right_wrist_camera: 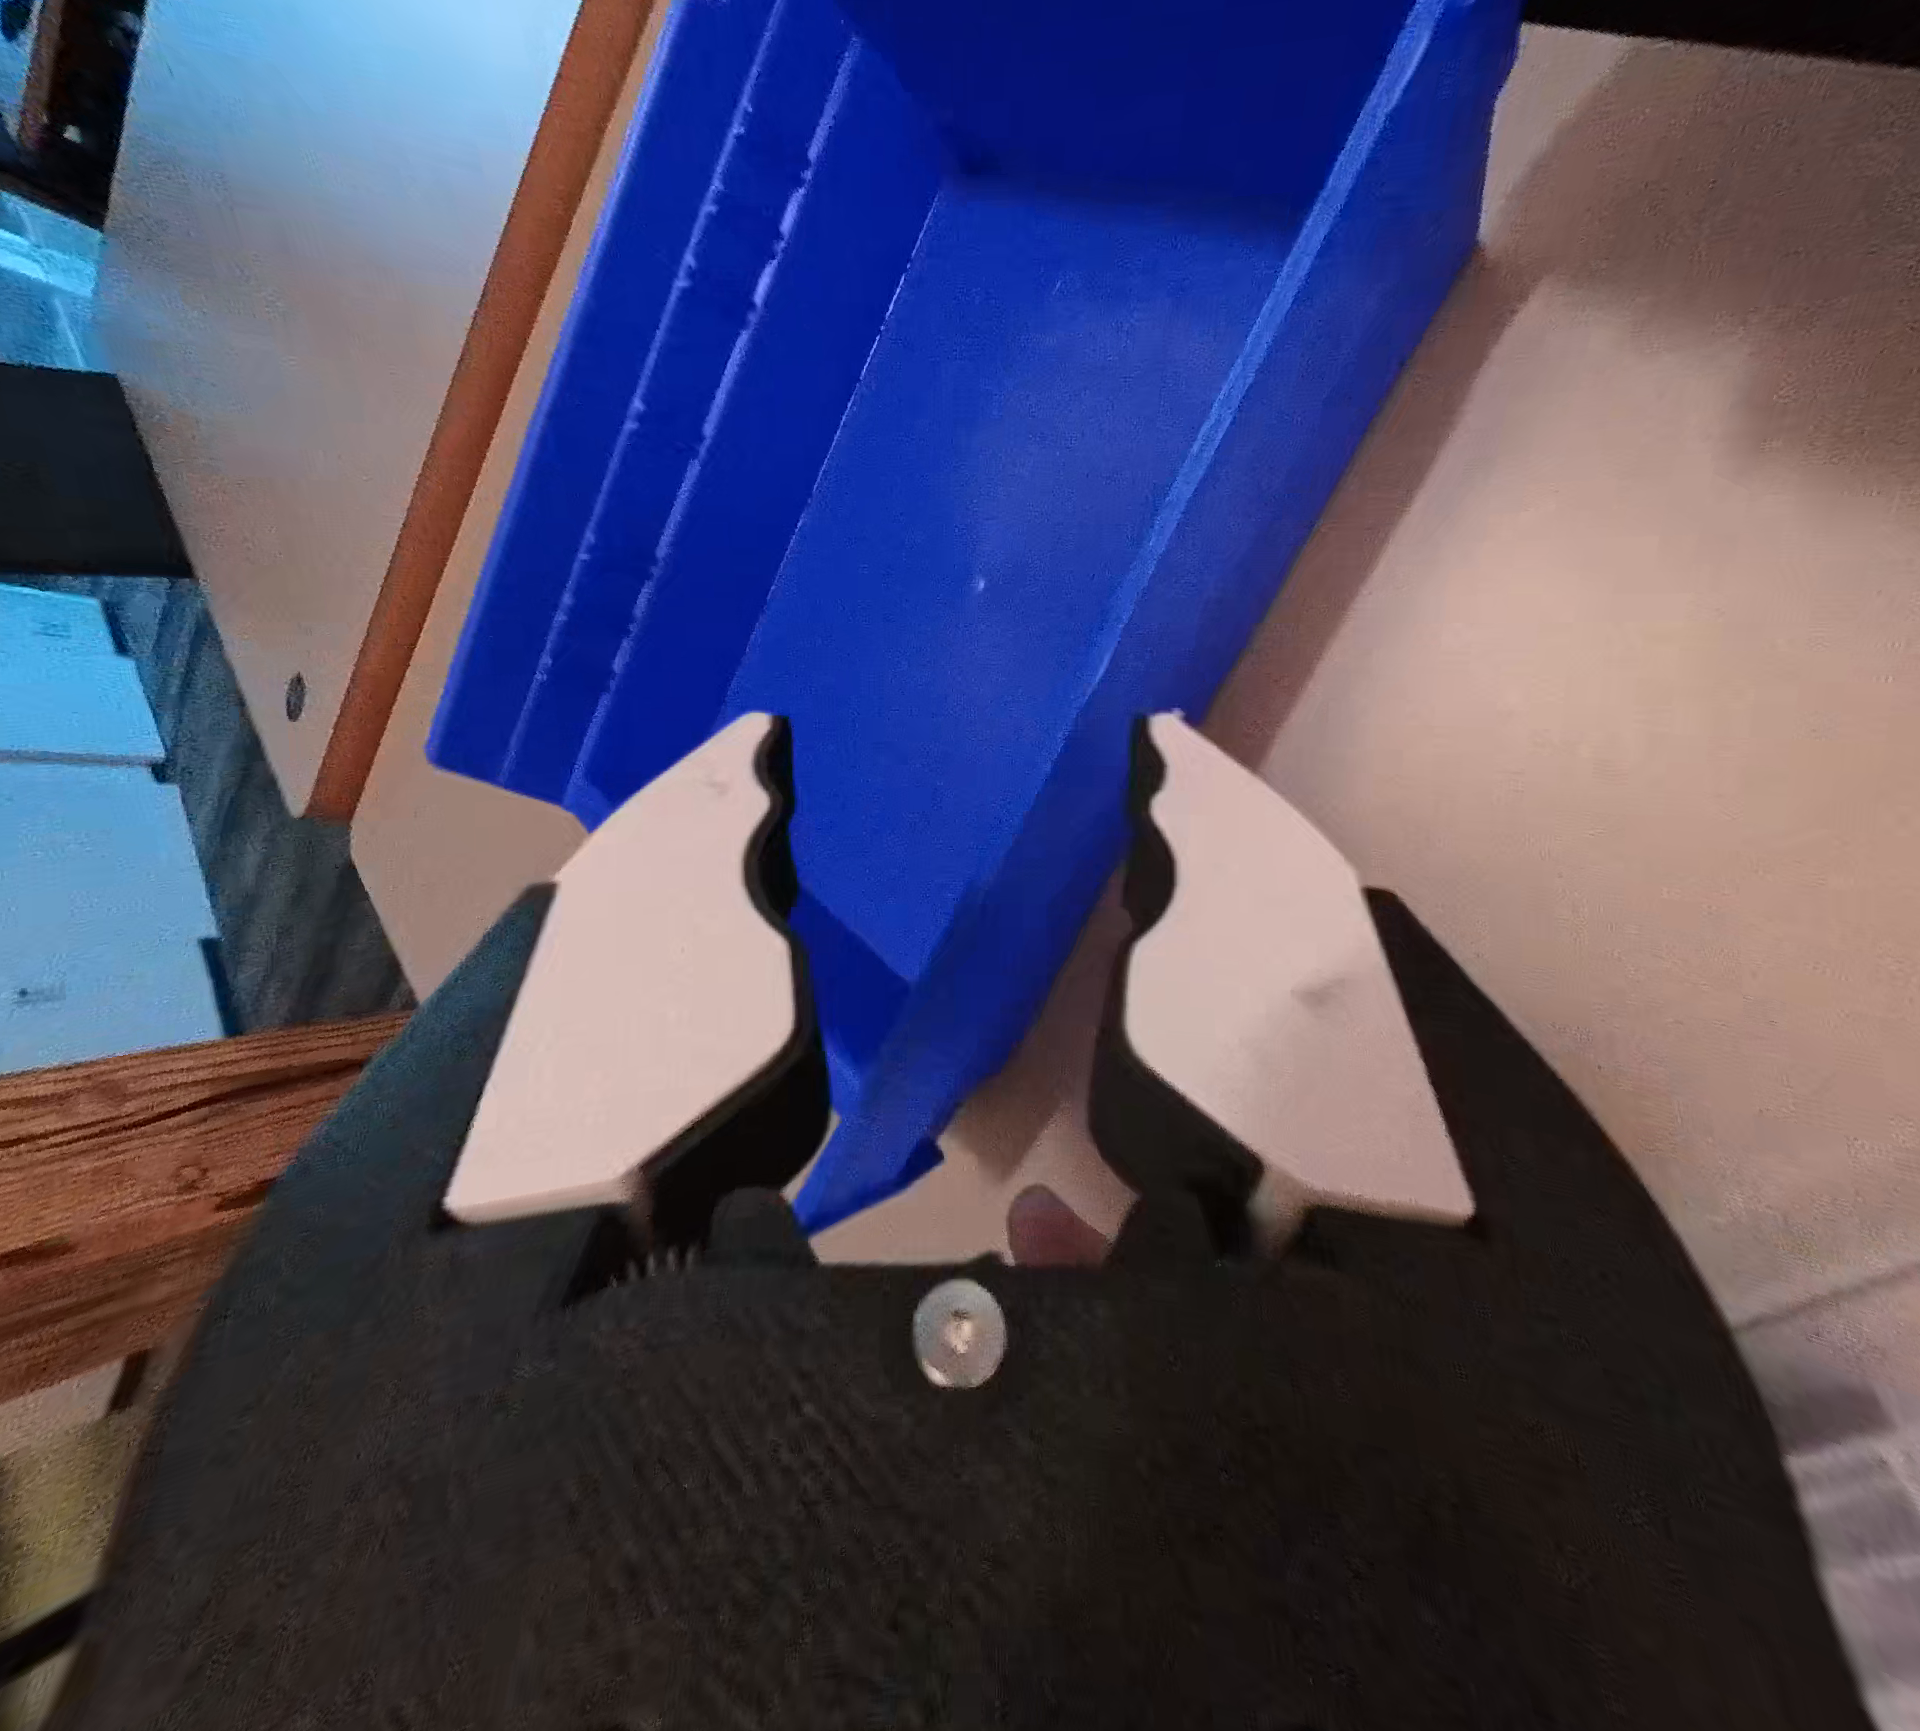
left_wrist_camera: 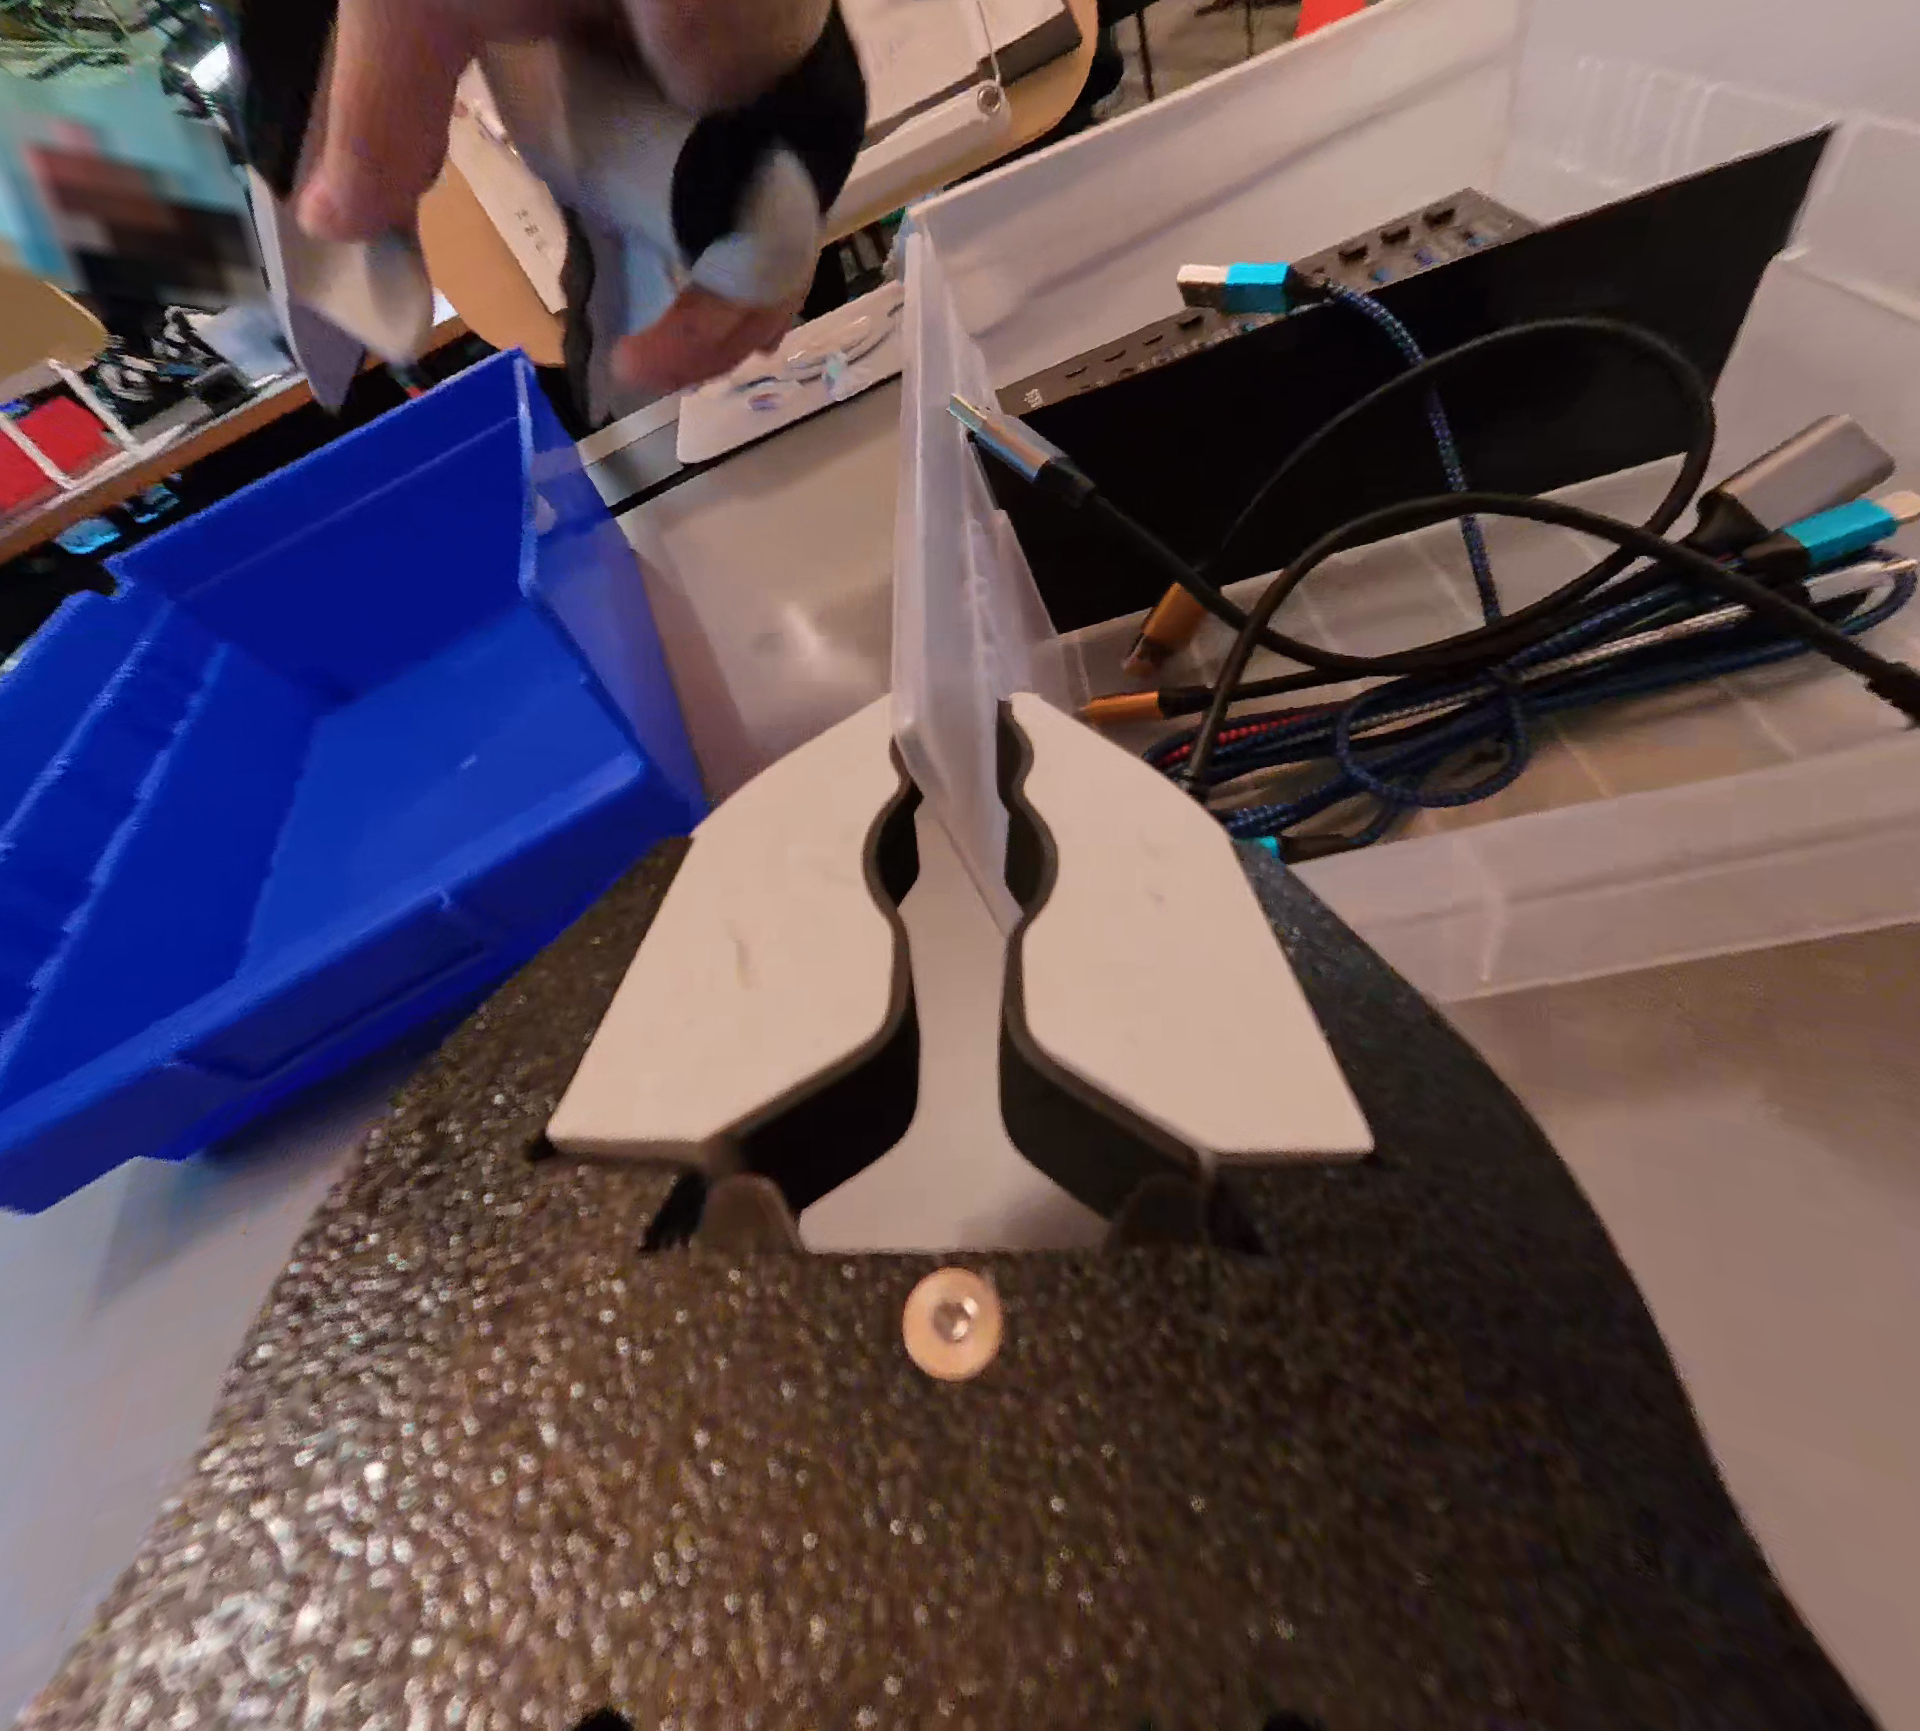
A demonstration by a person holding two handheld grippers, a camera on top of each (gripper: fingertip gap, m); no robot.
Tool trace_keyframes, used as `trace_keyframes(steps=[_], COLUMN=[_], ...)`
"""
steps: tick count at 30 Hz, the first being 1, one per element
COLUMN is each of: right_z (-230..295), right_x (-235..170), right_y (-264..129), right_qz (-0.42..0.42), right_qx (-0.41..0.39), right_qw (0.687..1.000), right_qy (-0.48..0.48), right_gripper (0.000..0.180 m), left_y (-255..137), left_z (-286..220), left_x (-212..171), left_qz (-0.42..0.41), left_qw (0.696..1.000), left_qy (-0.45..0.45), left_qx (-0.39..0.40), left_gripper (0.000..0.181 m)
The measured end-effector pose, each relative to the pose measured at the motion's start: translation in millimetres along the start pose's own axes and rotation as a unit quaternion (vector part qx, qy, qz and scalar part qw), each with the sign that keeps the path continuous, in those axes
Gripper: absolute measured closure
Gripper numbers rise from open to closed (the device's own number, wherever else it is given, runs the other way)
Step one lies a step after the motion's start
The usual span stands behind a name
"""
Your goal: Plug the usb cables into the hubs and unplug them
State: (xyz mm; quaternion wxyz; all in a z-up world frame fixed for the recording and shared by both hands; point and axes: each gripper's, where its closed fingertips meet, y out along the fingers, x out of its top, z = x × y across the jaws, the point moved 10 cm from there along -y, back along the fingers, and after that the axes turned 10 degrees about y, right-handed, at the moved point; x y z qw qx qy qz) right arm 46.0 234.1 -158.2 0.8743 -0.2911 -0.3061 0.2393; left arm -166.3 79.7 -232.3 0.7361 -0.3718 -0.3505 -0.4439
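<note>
The left tool [left_wrist_camera: 956,777] pinches the clear bin's [left_wrist_camera: 1558,860] thin wall, the right tool [right_wrist_camera: 961,746] gapes empty; just ahead, limp cables [left_wrist_camera: 1475,705] are probably best gripped by their stiff plugs.

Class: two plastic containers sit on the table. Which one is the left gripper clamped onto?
The clear plastic bin holding the cables: the left gripper pinches its near wall. The blue plastic bin sits beside it, ungripped.

Soft indoor light, fairly bright. Both views bulge at the edges from the wide lens. The hand [left_wrist_camera: 540,19] in the left wrist view is smeared by motion, and the room behind is out of focus. The blue bin [right_wrist_camera: 1039,434] looks slightly soft, the table [right_wrist_camera: 1610,538] beside it shadowed.
</note>
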Motion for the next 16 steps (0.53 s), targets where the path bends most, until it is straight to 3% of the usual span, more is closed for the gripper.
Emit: trace_keyframes(steps=[1, 6, 10, 16], right_z=[-1.1, -12.4, -15.2, -5.5], right_x=[-0.3, -13.0, -16.6, -6.6], right_y=[9.8, 37.3, 41.1, 27.9], right_qz=[0.005, 0.033, 0.007, 0.0], right_qx=[-0.002, -0.065, -0.093, -0.105], right_qw=[1.0, 0.997, 0.996, 0.991], right_qy=[0.01, 0.004, 0.013, -0.08], right_gripper=[0.132, 0.137, 0.155, 0.164], left_y=[-0.1, -0.6, -1.3, -3.1], left_z=[0.5, 2.2, 4.5, 13.2], left_x=[-1.7, -4.5, -6.5, -11.8], left_qz=[-0.007, -0.013, -0.014, -0.01], left_qw=[1.0, 1.0, 1.0, 1.0], left_qy=[-0.007, 0.002, 0.012, 0.008], left_qx=[-0.005, -0.007, -0.005, 0.001], left_gripper=[0.17, 0.17, 0.17, 0.17])
